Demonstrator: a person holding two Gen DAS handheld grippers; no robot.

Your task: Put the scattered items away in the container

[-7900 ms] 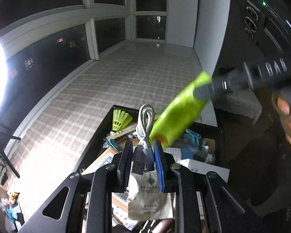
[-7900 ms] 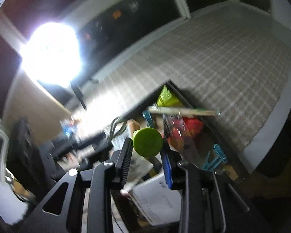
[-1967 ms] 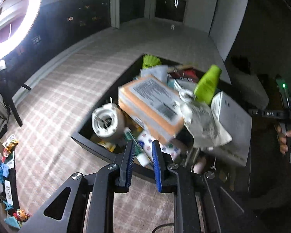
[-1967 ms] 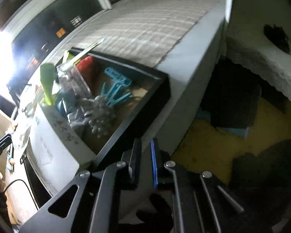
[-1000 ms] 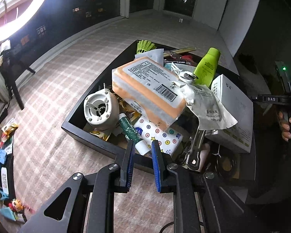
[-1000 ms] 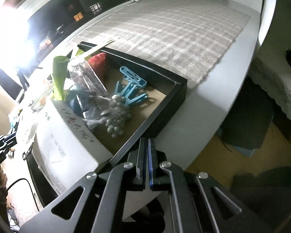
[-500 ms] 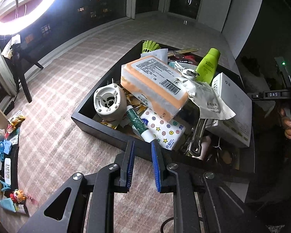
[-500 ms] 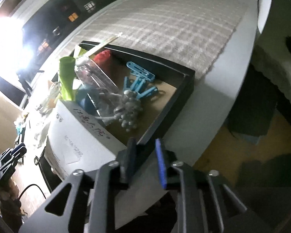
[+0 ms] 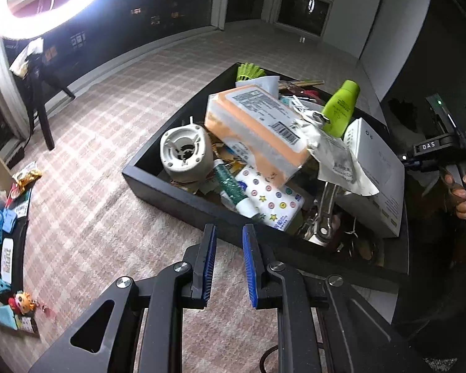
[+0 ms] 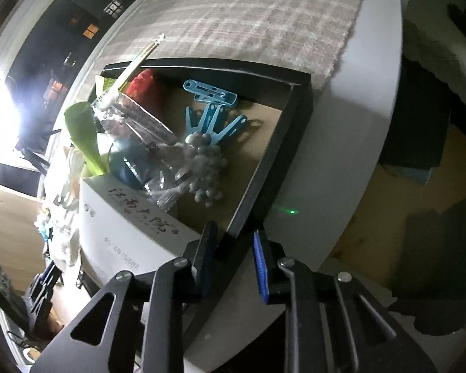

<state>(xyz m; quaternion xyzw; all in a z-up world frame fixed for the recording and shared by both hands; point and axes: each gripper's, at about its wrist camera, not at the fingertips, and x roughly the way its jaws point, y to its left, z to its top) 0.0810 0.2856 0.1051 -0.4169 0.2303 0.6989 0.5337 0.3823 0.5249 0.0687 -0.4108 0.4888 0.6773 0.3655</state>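
Container, your black tray, sits on the checked cloth, heaped with an orange packet, green bottle and white box. Your left tongs hang narrow and empty. Your right tongs are closing astride the tray's wall, pads not touching.

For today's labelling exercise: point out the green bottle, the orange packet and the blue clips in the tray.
green bottle (image 9: 340,110), left wrist view, on its label.
orange packet (image 9: 258,127), left wrist view, on its top face.
blue clips (image 10: 212,110), right wrist view, where they cross.
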